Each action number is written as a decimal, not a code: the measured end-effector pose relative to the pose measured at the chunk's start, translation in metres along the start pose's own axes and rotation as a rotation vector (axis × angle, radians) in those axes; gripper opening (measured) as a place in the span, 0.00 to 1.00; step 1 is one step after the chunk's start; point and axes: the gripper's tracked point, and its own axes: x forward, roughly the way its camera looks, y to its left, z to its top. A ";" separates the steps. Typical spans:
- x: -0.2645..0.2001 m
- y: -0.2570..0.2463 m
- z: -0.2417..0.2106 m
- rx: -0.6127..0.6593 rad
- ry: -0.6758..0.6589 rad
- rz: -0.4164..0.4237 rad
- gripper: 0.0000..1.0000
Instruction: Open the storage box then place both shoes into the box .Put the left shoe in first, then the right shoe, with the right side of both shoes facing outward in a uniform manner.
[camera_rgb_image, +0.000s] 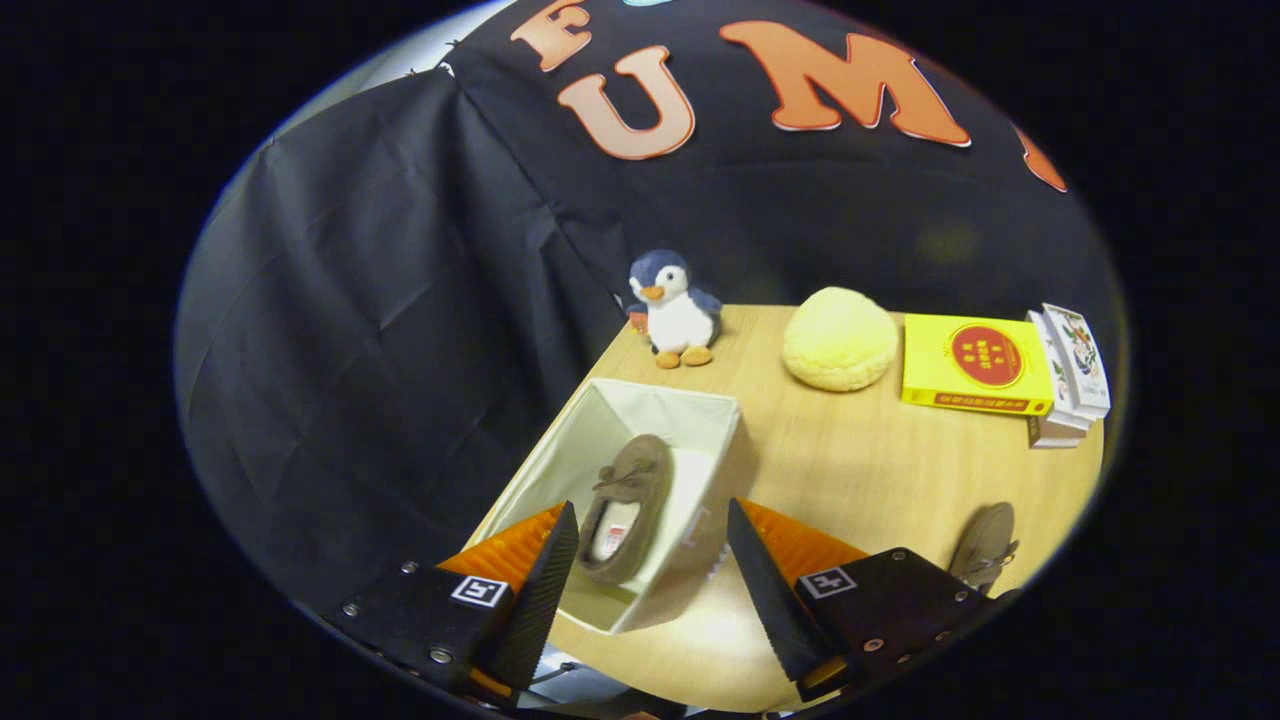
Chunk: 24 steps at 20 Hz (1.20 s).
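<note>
An open cream fabric storage box (690, 415) stands on the wooden table, just ahead of my fingers. Inside it lies a brown moccasin shoe (628, 505), toe pointing away, its pale lining showing. The second brown shoe (985, 545) lies on the table to the right, beyond my right finger, partly hidden by it. My gripper (652, 535) is open above the box's near side, with nothing held; the shoe in the box shows through the gap between the fingers.
A plush penguin (672, 310) stands at the table's far corner. A round yellow cushion (838, 338), a yellow box (975, 365) and a stack of small white boxes (1068, 375) sit along the far right. Black cloth walls close the left and back.
</note>
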 end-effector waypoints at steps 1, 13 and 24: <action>-0.008 -0.016 -0.001 -0.012 -0.017 -0.018 0.93; -0.083 -0.233 -0.083 0.054 0.014 -0.308 0.98; -0.068 -0.316 -0.175 0.092 0.161 -0.330 0.94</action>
